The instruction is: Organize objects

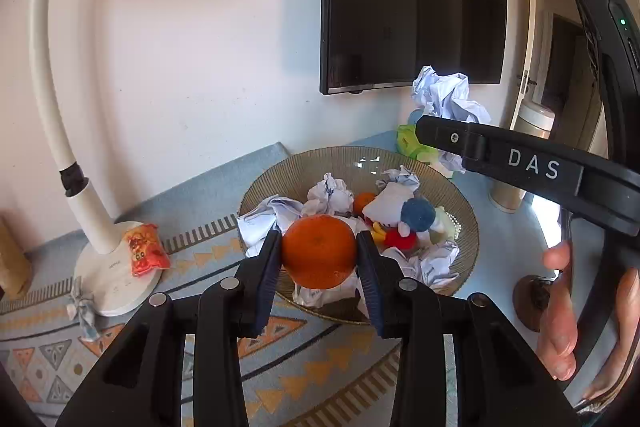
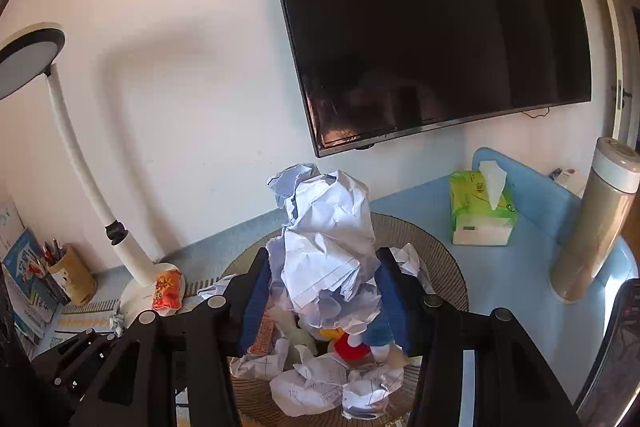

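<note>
Sorting is judged to be only partly done, since the wide ribbed bowl [image 1: 466, 223] in the lower middle of the left wrist view is seen loaded with mixed things. Crumpled paper balls [image 1: 330, 195], a soft toy [image 1: 412, 223] and a small orange fruit [image 1: 364, 201] are heaped inside it, so most of the separating is left.

At the centre of the right wrist view, a big crumpled paper wad [image 2: 328, 247] is gripped between the blue pads of the right gripper [image 2: 324, 291] and is held up above the bowl.

An orange [image 1: 319, 251] is clamped by the left gripper [image 1: 319, 259] at the lower centre of the left wrist view, in front of the bowl's near rim.

No sorted piles are visible. A red snack packet [image 1: 145, 249] is seen on the lamp base [image 1: 116, 283] at lower left, and a tissue box [image 2: 480, 211] at the right of the right wrist view.
</note>
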{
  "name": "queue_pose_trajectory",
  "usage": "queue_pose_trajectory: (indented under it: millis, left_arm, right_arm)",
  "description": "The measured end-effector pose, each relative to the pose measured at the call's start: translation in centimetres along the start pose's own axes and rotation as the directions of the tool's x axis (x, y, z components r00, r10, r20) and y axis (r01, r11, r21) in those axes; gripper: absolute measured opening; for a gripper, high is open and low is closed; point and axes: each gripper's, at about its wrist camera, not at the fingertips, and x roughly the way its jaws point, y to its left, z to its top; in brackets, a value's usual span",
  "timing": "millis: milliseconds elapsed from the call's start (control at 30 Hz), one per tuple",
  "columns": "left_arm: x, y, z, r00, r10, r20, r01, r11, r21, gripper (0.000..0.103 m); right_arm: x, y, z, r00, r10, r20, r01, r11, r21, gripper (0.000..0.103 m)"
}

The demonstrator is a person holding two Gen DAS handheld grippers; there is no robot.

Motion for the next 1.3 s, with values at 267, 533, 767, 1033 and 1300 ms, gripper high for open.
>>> queue_pose_trajectory:
  millis: [267,533,767,1033,1300]
  left_arm:
    - [3.0,0.5,0.0,0.999,-0.006,0.041,0.007,1.0,-0.025,0.089]
    - [-3.5,2.5,-1.6,0.996,0.029,0.088,-0.026,0.999,-0.043,0.089]
    - [-12.4,7.8,-7.0,0.954,0.263,0.146,-0.231,0.951,-0.205,0.092]
    - [-14.8,15.0,-16.2,0.894,0.447,-0.022,-0.425,0.833,-0.355,0.092]
    - [-15.1,16.8,-18.9,0.903,0.427,-0.054,-0.41,0.815,-0.41,0.094]
  right_arm:
    - [3.4,0.6,-1.3,1.0,0.006,-0.025,-0.008,0.997,-0.074,0.087]
    - [-1.7,2.9,-2.3,0.996,0.088,0.005,-0.087,0.991,-0.1,0.089]
    - [-6.6,9.2,-7.2,0.979,0.205,-0.015,-0.203,0.958,-0.202,0.103]
    - [-2.7,14.5,-17.6,0.98,0.138,-0.146,-0.176,0.939,-0.295,0.103]
    - [-0.9,15.2,-18.3,0.979,0.034,-0.203,-0.105,0.932,-0.348,0.103]
